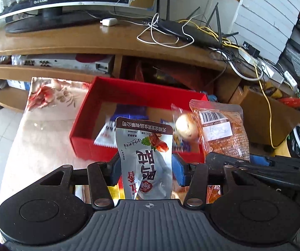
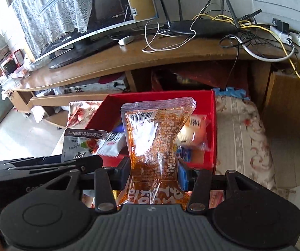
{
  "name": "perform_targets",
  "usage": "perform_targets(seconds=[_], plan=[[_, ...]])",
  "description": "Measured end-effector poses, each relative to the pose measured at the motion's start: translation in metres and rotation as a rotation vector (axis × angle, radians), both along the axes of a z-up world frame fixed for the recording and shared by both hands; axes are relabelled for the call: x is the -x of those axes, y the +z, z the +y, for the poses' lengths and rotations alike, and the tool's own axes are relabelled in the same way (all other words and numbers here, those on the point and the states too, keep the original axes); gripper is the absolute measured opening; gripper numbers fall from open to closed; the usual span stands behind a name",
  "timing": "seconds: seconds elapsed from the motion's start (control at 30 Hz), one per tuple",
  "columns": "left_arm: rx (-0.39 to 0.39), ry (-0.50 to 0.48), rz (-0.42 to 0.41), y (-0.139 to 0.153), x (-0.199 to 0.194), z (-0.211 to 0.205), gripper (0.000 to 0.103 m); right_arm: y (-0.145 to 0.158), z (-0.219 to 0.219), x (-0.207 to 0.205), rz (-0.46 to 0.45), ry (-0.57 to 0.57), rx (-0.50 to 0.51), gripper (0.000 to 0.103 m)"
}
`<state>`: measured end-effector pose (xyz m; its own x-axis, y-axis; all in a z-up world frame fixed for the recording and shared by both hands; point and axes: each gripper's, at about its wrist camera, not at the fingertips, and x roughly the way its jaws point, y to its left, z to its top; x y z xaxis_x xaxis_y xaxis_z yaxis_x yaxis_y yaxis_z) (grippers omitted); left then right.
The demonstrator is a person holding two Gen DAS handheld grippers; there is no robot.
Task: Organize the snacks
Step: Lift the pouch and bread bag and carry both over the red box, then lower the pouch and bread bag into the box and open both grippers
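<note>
A silver snack pouch (image 1: pixel 147 156) with red print stands upright, pinched at its middle. Just beside it an orange clear pouch (image 2: pixel 158 144) with a barcode stands likewise. Behind both, a red box (image 2: pixel 212 129) holds what seem to be several small wrapped snacks (image 2: pixel 191 133).
</note>
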<state>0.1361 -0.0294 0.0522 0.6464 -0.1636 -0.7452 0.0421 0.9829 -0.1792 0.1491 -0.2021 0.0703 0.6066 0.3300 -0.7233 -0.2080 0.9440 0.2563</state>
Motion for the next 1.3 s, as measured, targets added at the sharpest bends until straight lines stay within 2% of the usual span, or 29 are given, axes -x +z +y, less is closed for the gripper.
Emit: perform_targets(seconds=[0.63,1.3], plan=[[-0.022,0.061,0.018,-0.018,-0.082,0.009,0.055,-0.024,0.017,-0.089,0.039,-0.026,0.019,0.048],[-0.051,0.097,0.062,-0.039,-0.106,0.011,0.056,-0.047,0.029,-0.112,0.069,-0.03,0.072,0.048]])
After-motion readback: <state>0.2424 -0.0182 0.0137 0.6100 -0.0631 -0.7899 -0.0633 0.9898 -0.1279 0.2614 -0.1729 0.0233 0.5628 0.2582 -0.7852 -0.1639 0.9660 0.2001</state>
